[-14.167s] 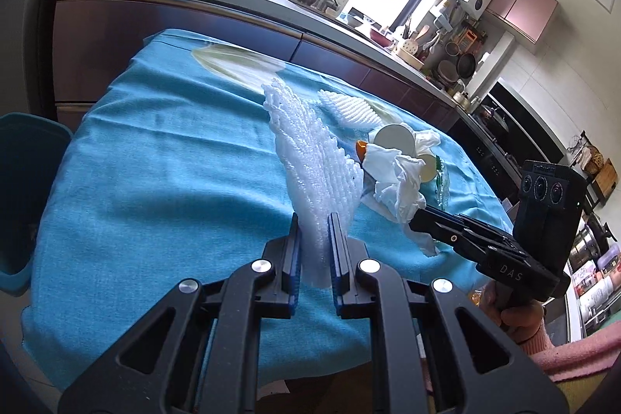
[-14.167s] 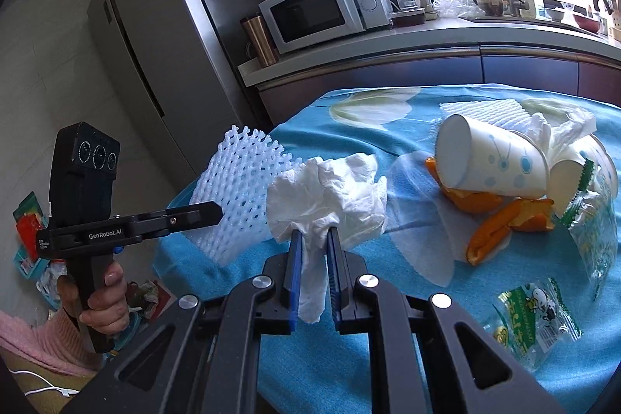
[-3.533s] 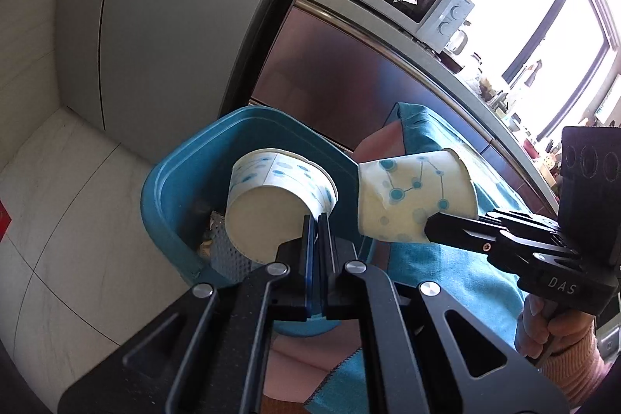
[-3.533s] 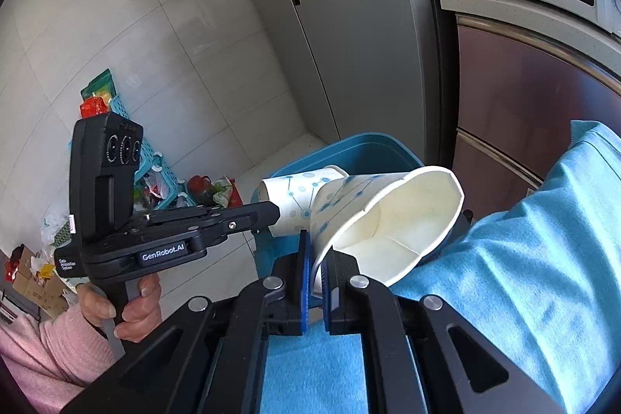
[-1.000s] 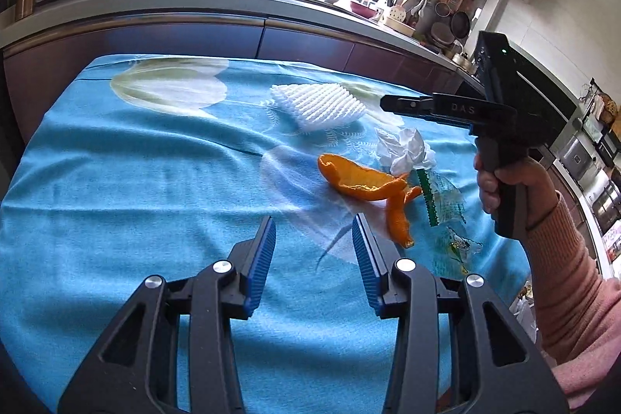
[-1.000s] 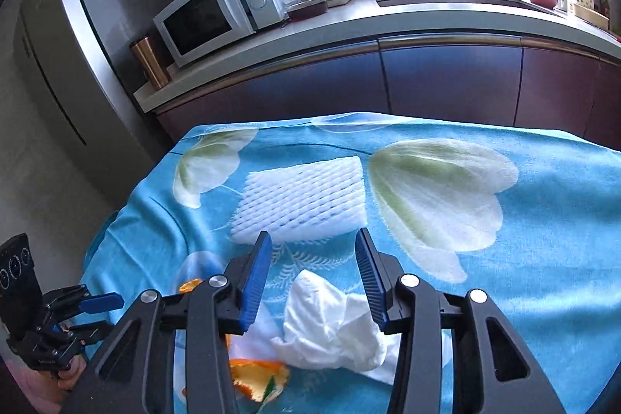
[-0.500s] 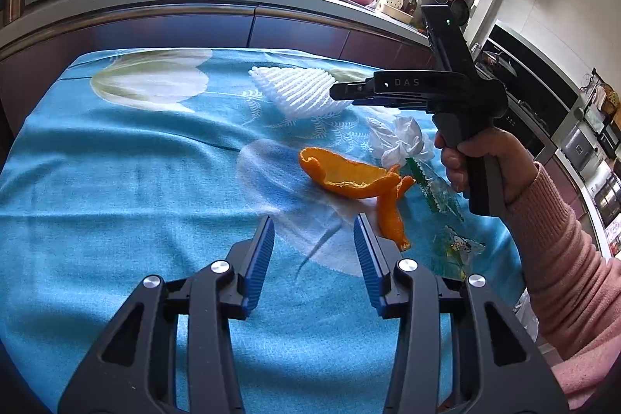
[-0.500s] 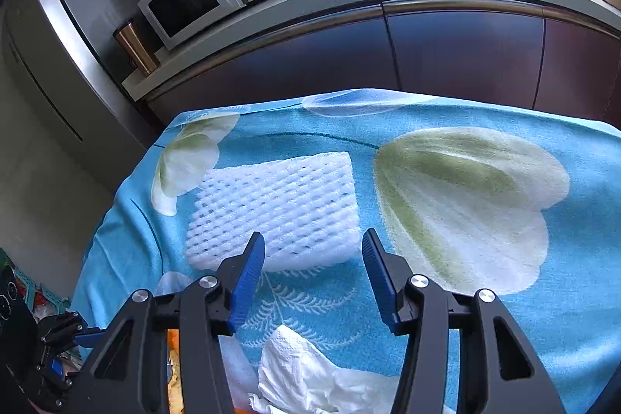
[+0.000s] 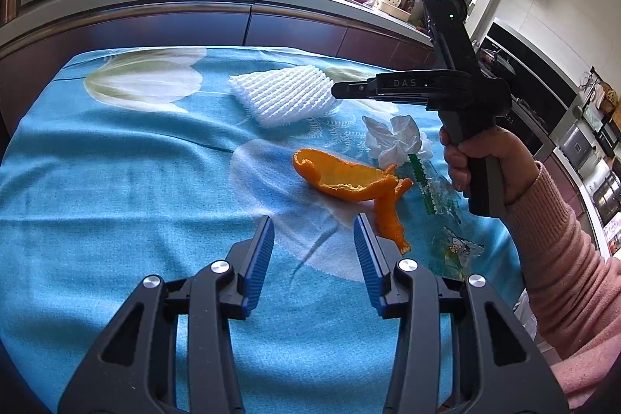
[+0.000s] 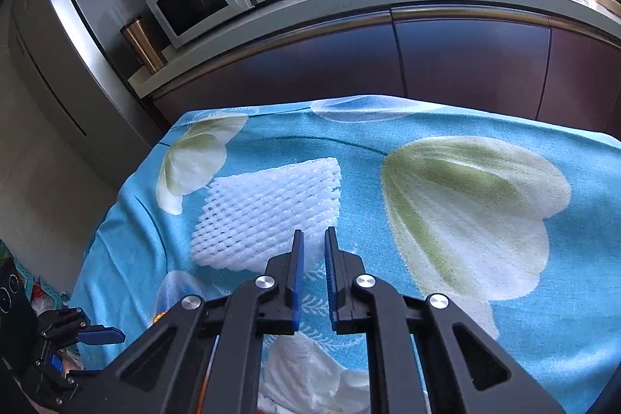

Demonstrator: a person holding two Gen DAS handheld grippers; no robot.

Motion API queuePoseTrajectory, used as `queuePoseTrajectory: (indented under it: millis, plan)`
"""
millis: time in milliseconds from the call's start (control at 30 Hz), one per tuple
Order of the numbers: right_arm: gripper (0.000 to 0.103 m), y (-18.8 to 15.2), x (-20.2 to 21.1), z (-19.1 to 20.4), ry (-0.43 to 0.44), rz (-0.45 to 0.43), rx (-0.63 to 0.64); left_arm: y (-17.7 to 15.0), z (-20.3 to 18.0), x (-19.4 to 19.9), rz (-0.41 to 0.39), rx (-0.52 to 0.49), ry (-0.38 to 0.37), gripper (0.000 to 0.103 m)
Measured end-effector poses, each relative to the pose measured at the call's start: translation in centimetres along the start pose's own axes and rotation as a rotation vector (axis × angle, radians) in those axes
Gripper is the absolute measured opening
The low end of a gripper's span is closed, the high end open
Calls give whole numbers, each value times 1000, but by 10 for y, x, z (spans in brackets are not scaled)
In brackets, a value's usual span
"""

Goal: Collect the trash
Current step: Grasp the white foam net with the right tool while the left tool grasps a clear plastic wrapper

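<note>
On the blue flowered table point(image 9: 116, 181) we see a white foam net sleeve point(image 10: 268, 212), flat, ribbed mesh. Right hand-held gripper point(image 10: 311, 251) has just been closing, now pinching its near edge. Left hand-held gripper point(image 9: 313, 231) hangs half-spread, empty, near curled orange peel point(image 9: 345, 177), crumpled tissue point(image 9: 396, 138) and clear wrapper point(image 9: 438, 196).
</note>
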State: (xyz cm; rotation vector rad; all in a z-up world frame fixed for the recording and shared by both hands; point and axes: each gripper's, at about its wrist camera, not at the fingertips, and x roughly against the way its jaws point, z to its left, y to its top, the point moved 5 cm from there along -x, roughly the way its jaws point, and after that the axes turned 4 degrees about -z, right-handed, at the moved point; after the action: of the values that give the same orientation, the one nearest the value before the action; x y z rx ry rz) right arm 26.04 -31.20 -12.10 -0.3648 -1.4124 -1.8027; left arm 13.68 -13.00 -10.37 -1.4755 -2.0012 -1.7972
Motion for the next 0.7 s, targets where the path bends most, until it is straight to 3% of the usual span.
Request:
queuePoseTrajectory:
  millis: [367, 700]
  plan:
    - [8, -6, 48, 9, 61, -110, -24, -3, -28, -8, 29, -54, -71, 42]
    - [8, -24, 80, 7, 92, -171, -73, -24, -82, -11, 113, -120, -273, 46]
